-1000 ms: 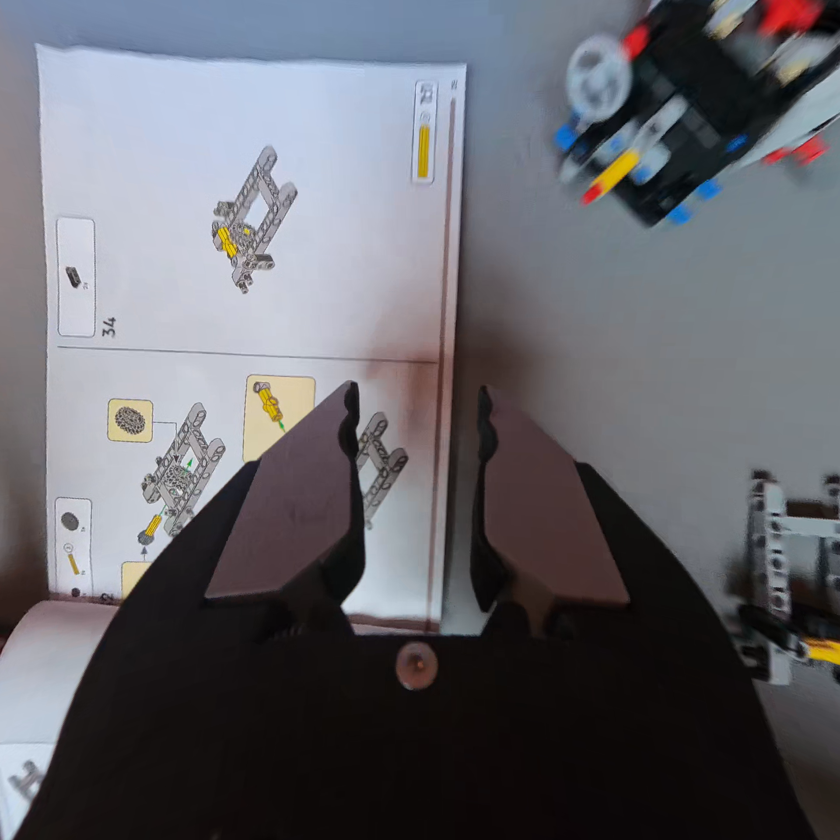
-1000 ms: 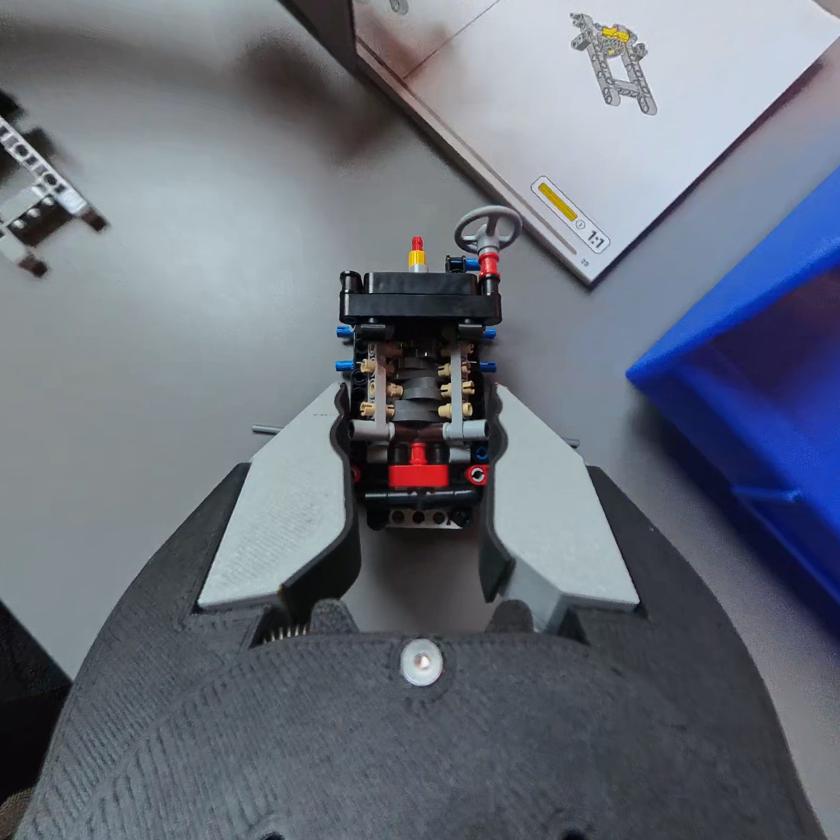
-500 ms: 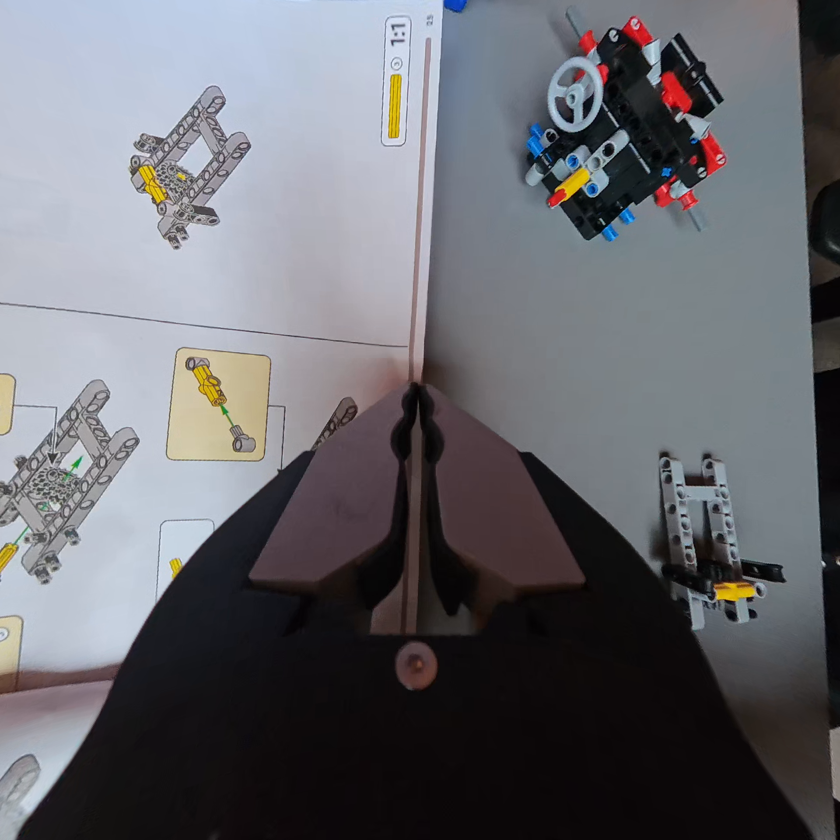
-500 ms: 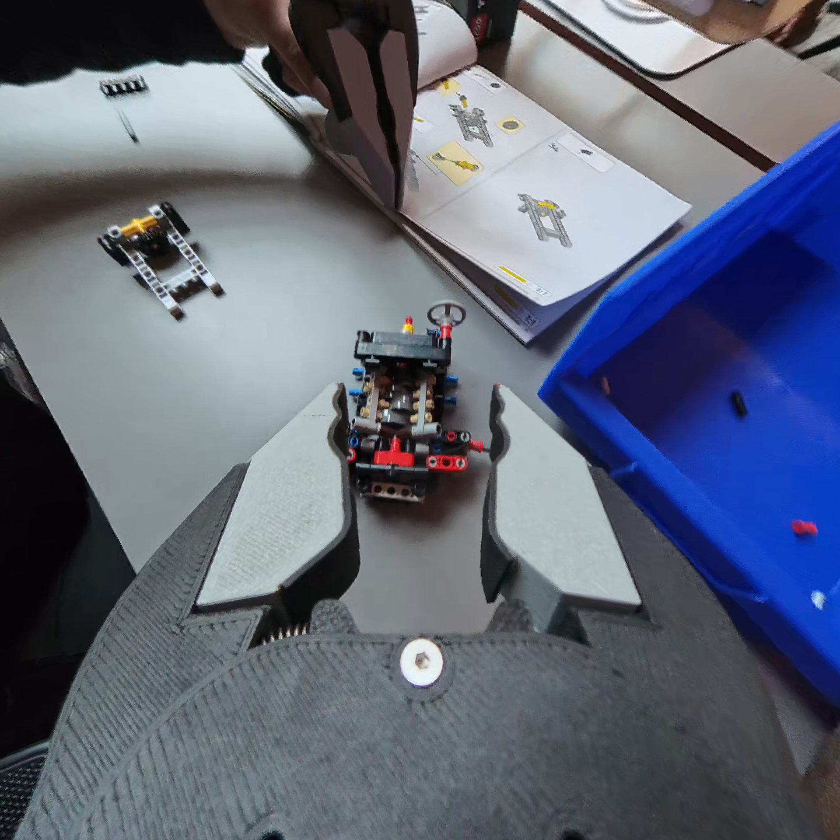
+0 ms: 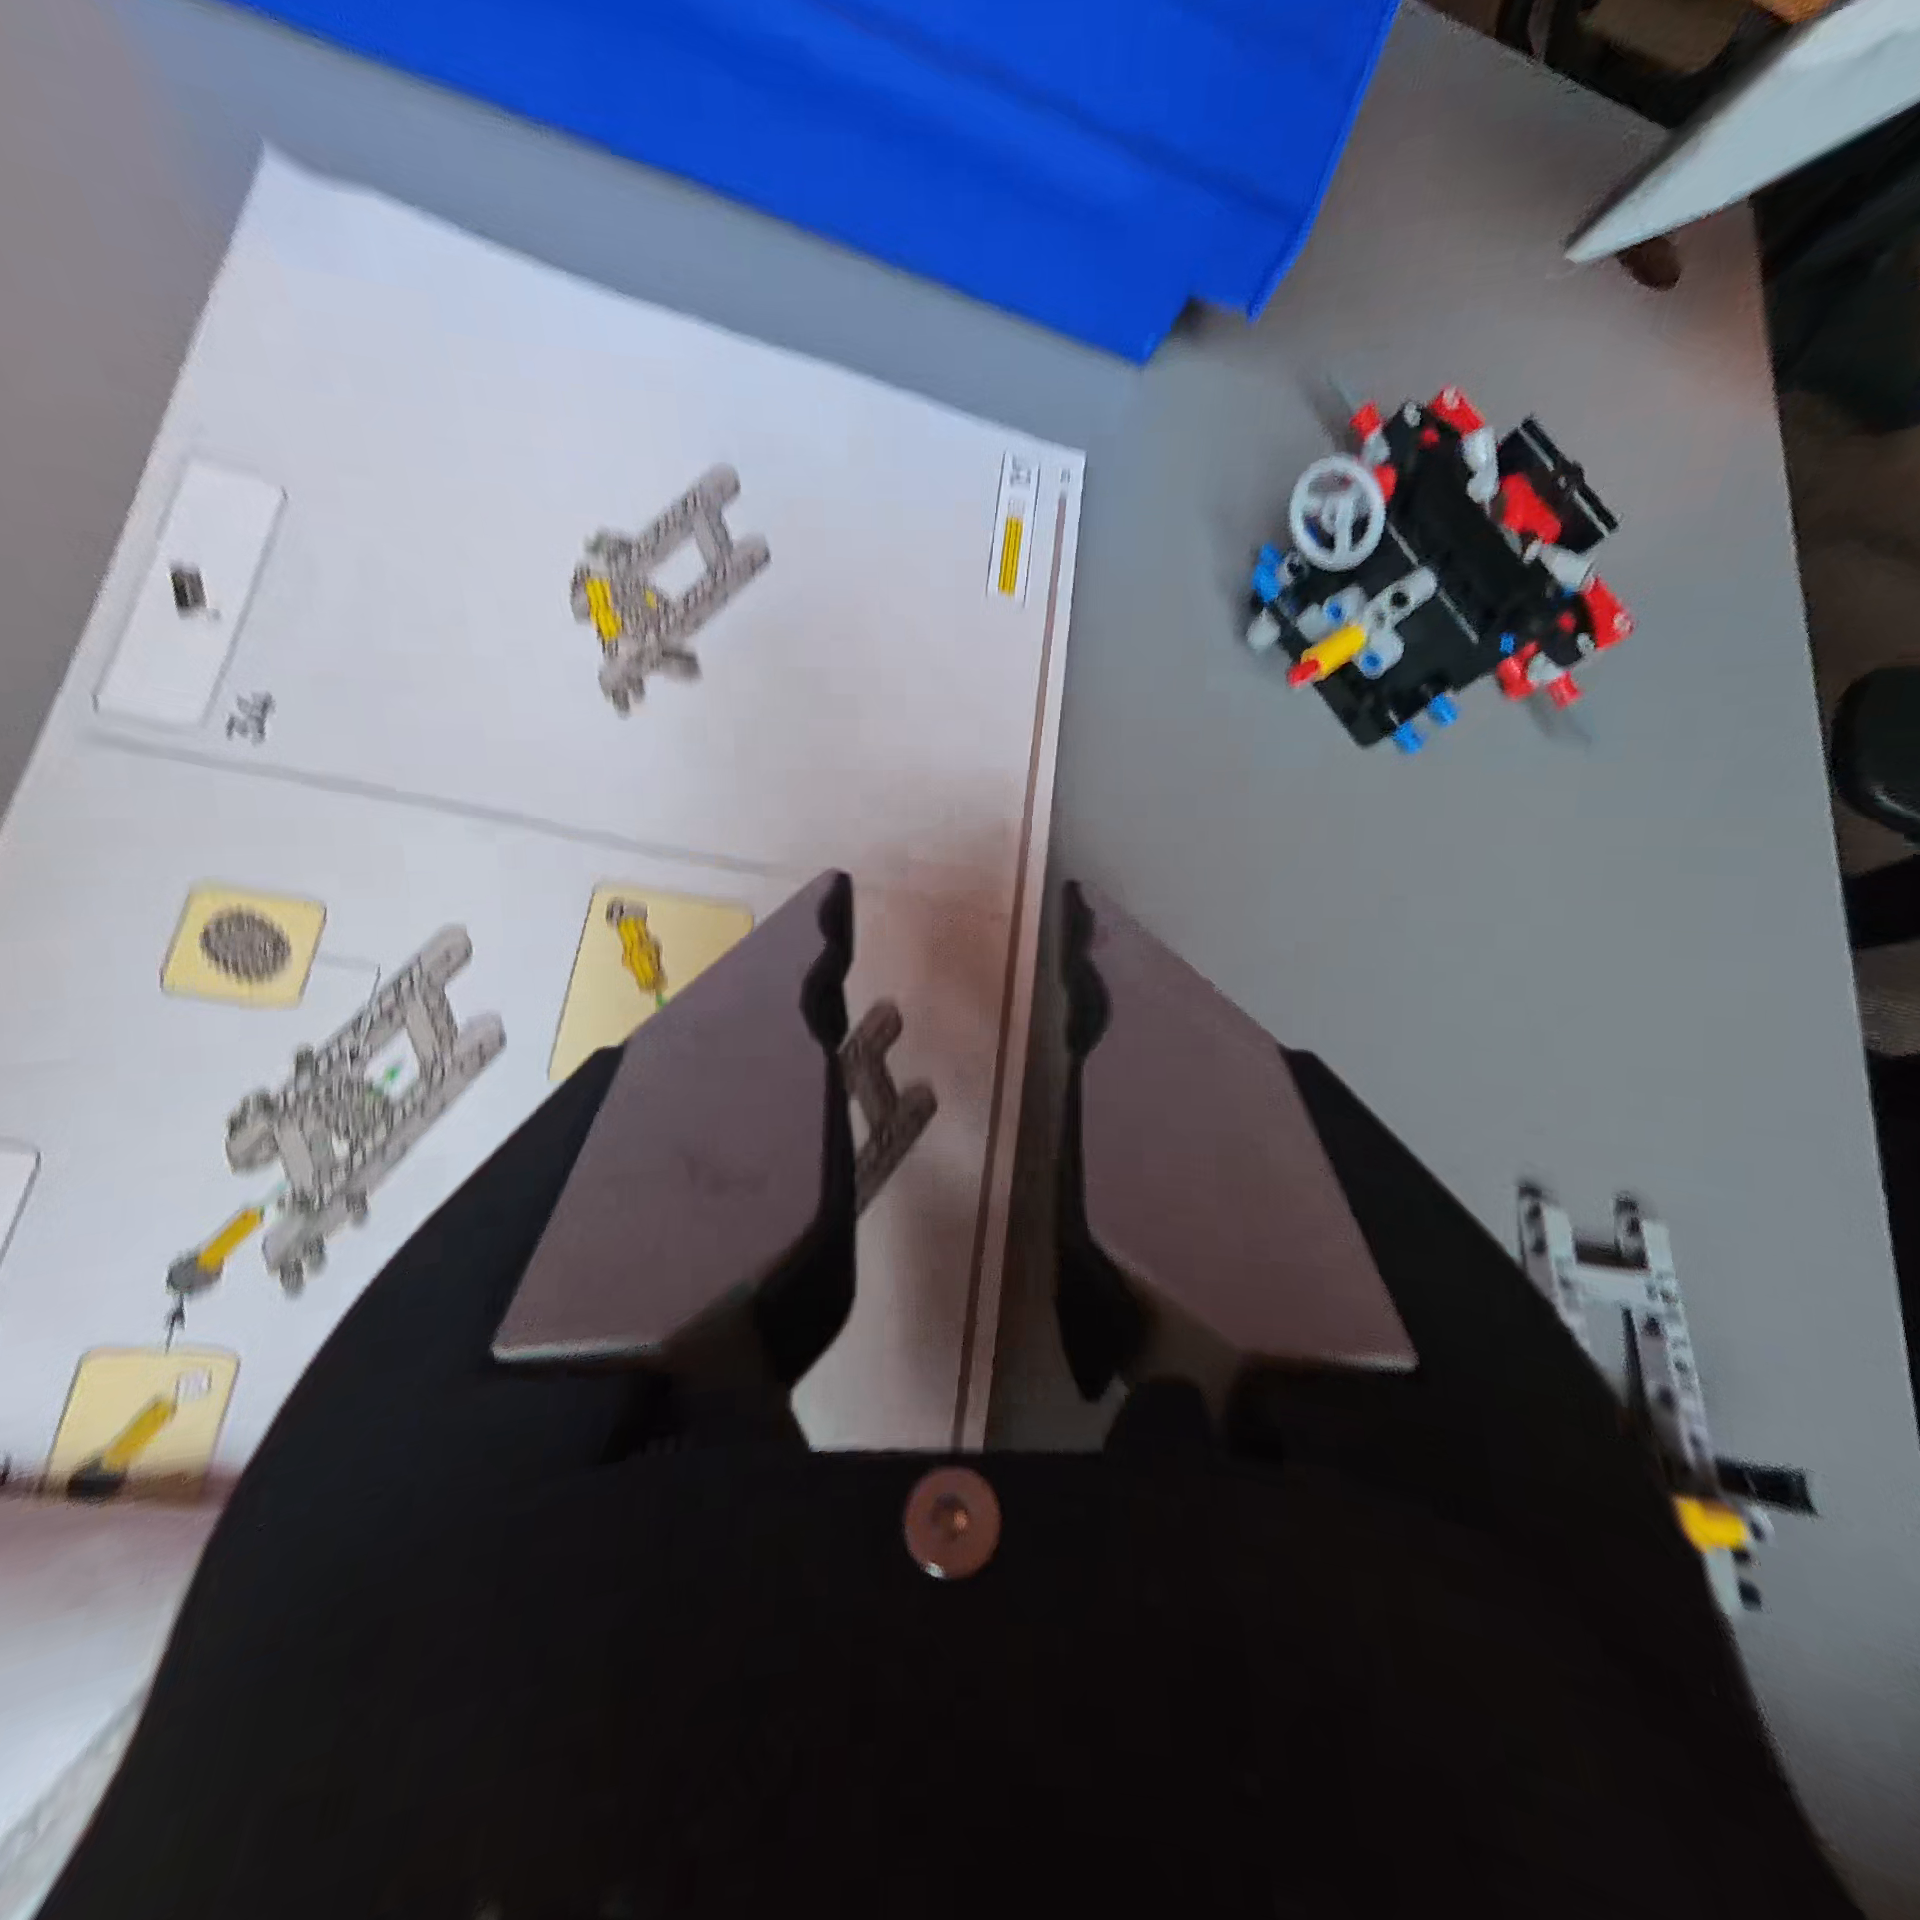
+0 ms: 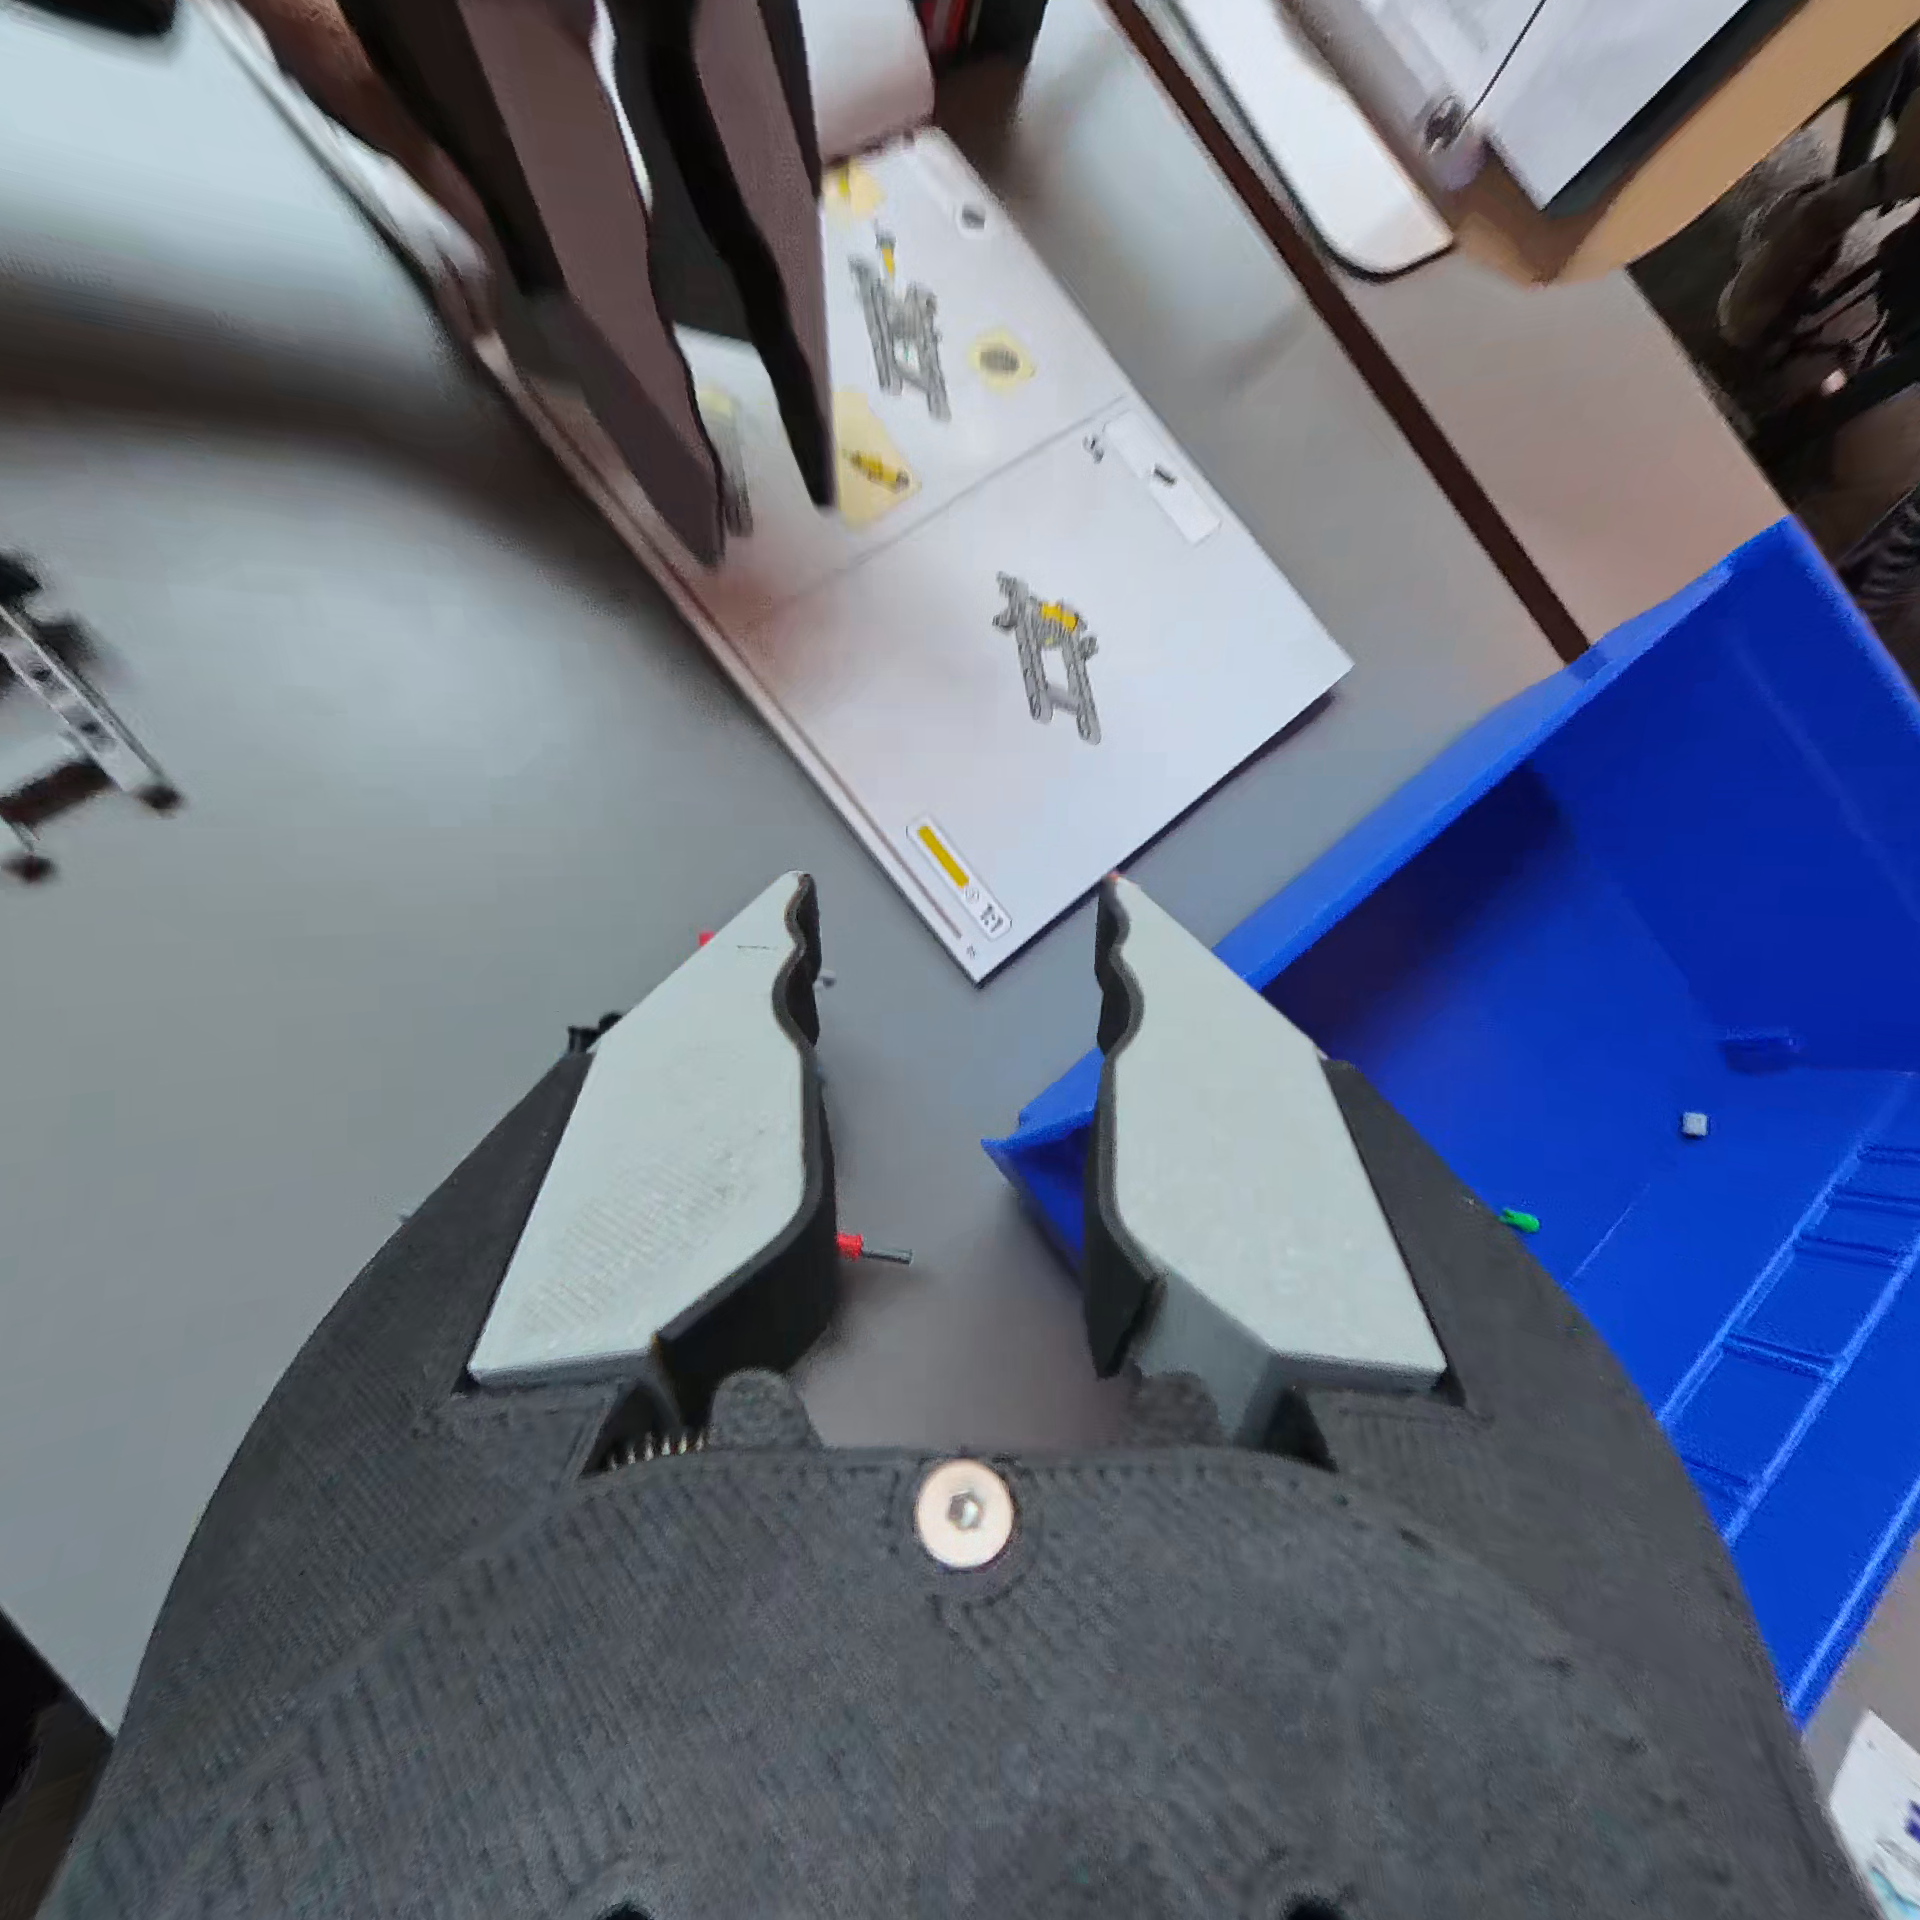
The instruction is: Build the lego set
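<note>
Left gripper: fingers parted, nothing held; hung over the right edge of the open instruction booklet, tips on either side of that edge.
Right gripper: fingers parted, empty; held above the grey table, near corner of the blue parts bin just under its right finger.
Main assembly: black, red and blue vehicle block with grey steering wheel stands on the table ahead and right of the left gripper, well apart. In the right wrist view only red and black slivers are seen beside the left finger, so it is judged to lie under that finger.
Grey beam frame: lies flat, right of and beside the left gripper; long axis roughly parallel to that gripper's fingers, yellow and black parts at its near end. From the right gripper it lies far left.
Nearer gripper: left is judged nearer the frame; right is nearer the main assembly and the bin.
Key relation: frame is off to the left gripper's right side, not between its fingers, so a sideways shift would be needed before closing.
Bin contents: a few small loose pieces on the floor, one green, one pale; too small to name.
Obstacles: bare table between left gripper and frame; booklet edge under the tips.
Step judged: reference to the booklet, next part not yet picked.
Image note: motion blur in both views.
</note>
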Available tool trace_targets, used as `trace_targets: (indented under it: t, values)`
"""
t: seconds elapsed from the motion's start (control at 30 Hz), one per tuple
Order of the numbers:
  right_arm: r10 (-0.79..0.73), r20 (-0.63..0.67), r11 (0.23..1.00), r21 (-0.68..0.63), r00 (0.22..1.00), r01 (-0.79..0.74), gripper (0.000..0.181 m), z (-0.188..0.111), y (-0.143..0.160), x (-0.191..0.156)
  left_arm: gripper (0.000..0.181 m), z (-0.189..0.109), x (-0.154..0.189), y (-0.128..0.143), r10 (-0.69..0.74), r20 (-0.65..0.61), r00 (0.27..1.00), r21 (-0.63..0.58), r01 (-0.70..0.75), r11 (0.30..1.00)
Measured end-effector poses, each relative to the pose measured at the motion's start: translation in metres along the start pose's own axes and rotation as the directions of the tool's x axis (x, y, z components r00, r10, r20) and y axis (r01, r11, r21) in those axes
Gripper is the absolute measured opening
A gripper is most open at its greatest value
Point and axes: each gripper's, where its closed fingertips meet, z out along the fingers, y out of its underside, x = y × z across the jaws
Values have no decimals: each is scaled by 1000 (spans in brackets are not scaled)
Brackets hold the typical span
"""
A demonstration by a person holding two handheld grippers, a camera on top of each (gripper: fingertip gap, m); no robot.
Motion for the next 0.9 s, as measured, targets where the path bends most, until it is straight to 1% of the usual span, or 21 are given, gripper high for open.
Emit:
trace_targets:
  t: [0.07, 0.1, 0.17, 0.2, 0.23, 0.27, 0.33, 0.43, 0.47, 0.5, 0.53, 0.57, 0.6, 0.67, 0.73, 0.77, 0.8, 0.83, 0.9]
  values:
    - [31, 12, 997, 73, 999, -32, 51, -4, -13, 0, 55, 16, -1, -14, 34, 50, 998, 10, -35, 999]
    - [43, 18, 994, 104, 999, -45, 50, -4, -17, 0, 62, 26, -2, -17, 47, 71, 996, 0, -47, 999]
    - [66, 19, 988, 137, 998, -68, 50, 0, -20, 4, 67, 48, -5, -19, 72, 106, 992, -49, -67, 997]
    - [77, 24, 985, 150, 997, -79, 50, 2, -22, 5, 65, 56, -10, -16, 93, 143, 985, -88, -81, 993]
    - [84, 36, 982, 166, 996, -89, 50, 4, -24, 6, 49, 59, -17, -19, 119, 203, 972, -86, -104, 991]
    - [88, 48, 978, 183, 995, -96, 50, 5, -26, 7, 46, 60, -17, -20, 133, 205, 970, -91, -116, 989]
    - [86, 64, 972, 213, 994, -98, 49, 6, -30, 8, 37, 59, -22, -21, 113, 198, 974, -85, -98, 992]
    - [68, 91, 973, 215, 994, -86, 50, 9, -31, 13, 10, 54, -32, -20, 64, 203, 977, -17, -62, 998]
    - [53, 103, 978, 198, 993, -72, 55, 12, -29, 13, 6, 53, -34, -19, 45, 195, 980, 7, -47, 999]
    - [33, 110, 984, 170, 993, -51, 60, 15, -25, 14, 7, 52, -32, -18, 25, 176, 984, 19, -28, 999]
    - [9, 101, 990, 138, 995, -23, 63, 18, -20, 17, 18, 51, -27, -18, 5, 142, 990, 16, -7, 1000]
    - [-19, 77, 994, 112, 997, 10, 63, 21, -17, 21, 44, 50, -22, -19, -9, 118, 993, 5, 8, 1000]
    - [-43, 58, 994, 98, 997, 38, 61, 23, -15, 26, 59, 51, -16, -22, 7, 104, 995, -2, -7, 1000]
    - [-63, 59, 994, 95, 996, 57, 60, 26, -17, 31, 80, 57, -15, -27, 84, 155, 984, -31, -80, 996]
    - [-74, 65, 993, 100, 995, 67, 60, 27, -25, 37, 99, 68, -24, -22, 169, 246, 954, -115, -144, 983]
    - [-84, 62, 992, 99, 995, 78, 60, 26, -30, 40, 98, 69, -21, -24, 199, 249, 948, -102, -179, 979]
    - [-96, 59, 991, 97, 994, 90, 60, 25, -36, 43, 93, 70, -20, -24, 197, 243, 950, -81, -183, 980]
    - [-109, 57, 990, 98, 992, 103, 60, 24, -42, 46, 87, 70, -22, -25, 144, 242, 960, -51, -136, 989]
    - [-134, 68, 985, 116, 989, 126, 60, 21, -55, 46, 87, 70, -25, -26, 136, 260, 956, -22, -135, 991]
